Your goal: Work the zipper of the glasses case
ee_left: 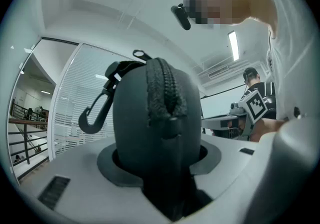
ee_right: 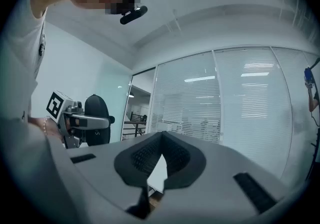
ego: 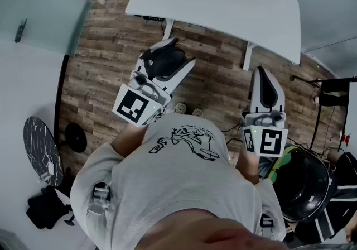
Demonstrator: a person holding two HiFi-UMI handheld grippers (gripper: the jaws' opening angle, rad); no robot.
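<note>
A dark grey glasses case [ee_left: 155, 118] stands upright between the jaws of my left gripper [ee_left: 161, 160], which is shut on it. The zipper [ee_left: 161, 90] runs up the middle of the case, and a black clip hook [ee_left: 95, 113] hangs at its left side. From the head view the case [ego: 163, 63] is a dark shape inside the left gripper [ego: 186, 52], held out over the floor. My right gripper [ee_right: 160, 160] is shut with nothing between its ribbed pads [ee_right: 142, 155]. It points forward at the right [ego: 266, 76], apart from the case. The left gripper with the case [ee_right: 97, 118] appears off to its left.
A white table [ego: 223, 3] stands ahead over the wooden floor [ego: 111, 48]. There is a round dark side table [ego: 39, 148] at the left and a black round seat [ego: 304, 184] at the right. Glass walls with blinds [ee_right: 235, 98] enclose the room.
</note>
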